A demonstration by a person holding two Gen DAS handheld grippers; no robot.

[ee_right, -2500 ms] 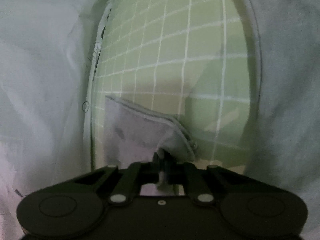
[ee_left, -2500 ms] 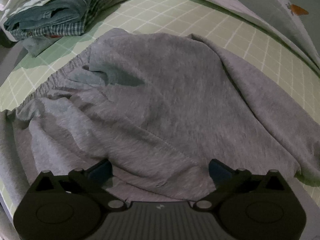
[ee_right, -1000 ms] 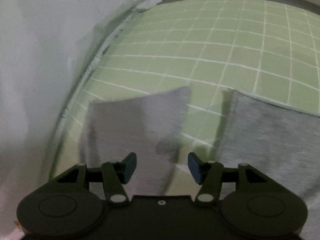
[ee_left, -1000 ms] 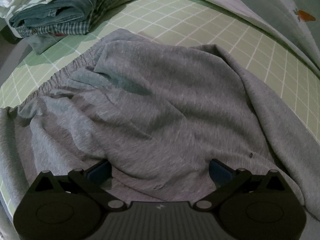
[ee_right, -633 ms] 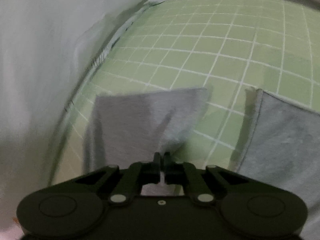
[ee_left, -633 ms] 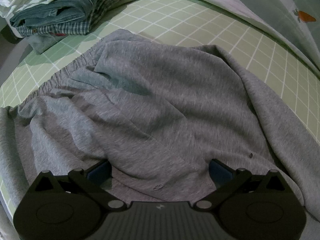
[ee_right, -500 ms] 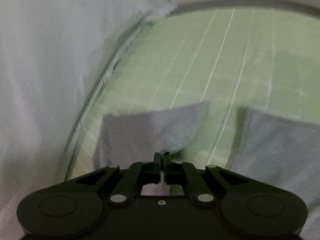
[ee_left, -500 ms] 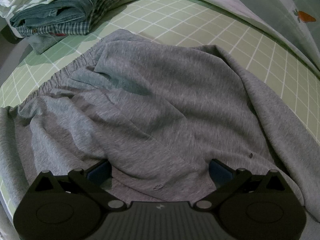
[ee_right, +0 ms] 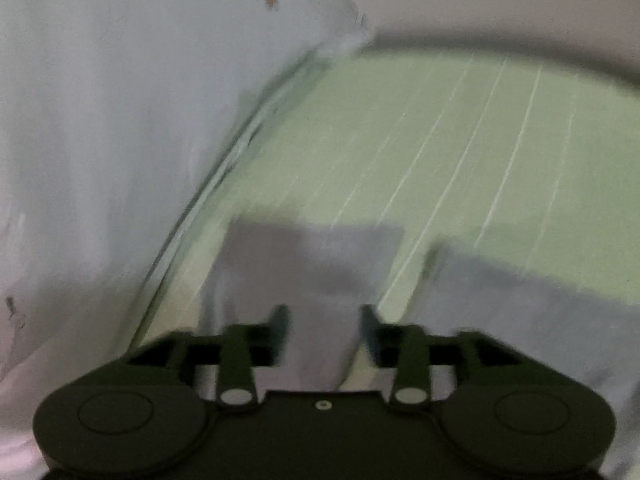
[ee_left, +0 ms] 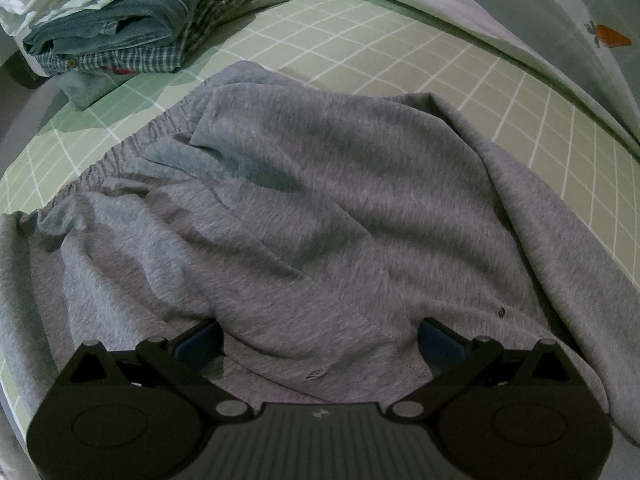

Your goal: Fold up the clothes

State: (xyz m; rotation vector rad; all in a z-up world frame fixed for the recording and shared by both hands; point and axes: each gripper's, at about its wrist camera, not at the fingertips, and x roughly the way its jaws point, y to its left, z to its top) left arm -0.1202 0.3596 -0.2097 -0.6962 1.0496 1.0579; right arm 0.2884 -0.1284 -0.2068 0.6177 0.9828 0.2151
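Note:
Grey sweatpants (ee_left: 304, 216) lie rumpled across the green checked sheet (ee_left: 360, 52), elastic waistband at the upper left. My left gripper (ee_left: 320, 340) is open, its blue pads (ee_left: 200, 344) wide apart with a fold of the grey cloth lying between them. In the blurred right wrist view, one grey trouser leg end (ee_right: 312, 264) lies flat on the sheet, and a second leg (ee_right: 520, 304) lies to its right. My right gripper (ee_right: 324, 328) is open just above the first leg end, which passes between its fingers (ee_right: 280, 324) ungripped.
A stack of folded clothes (ee_left: 120, 36), denim and plaid, sits at the far left corner. A pale quilt (ee_left: 560, 12) with a carrot print runs along the far right, and the pale quilt (ee_right: 120, 140) also borders the sheet on the left in the right wrist view.
My right gripper, shut on the trouser leg end half a second ago, has opened and let it go; the view is motion-blurred. The left gripper and the sweatpants stay still.

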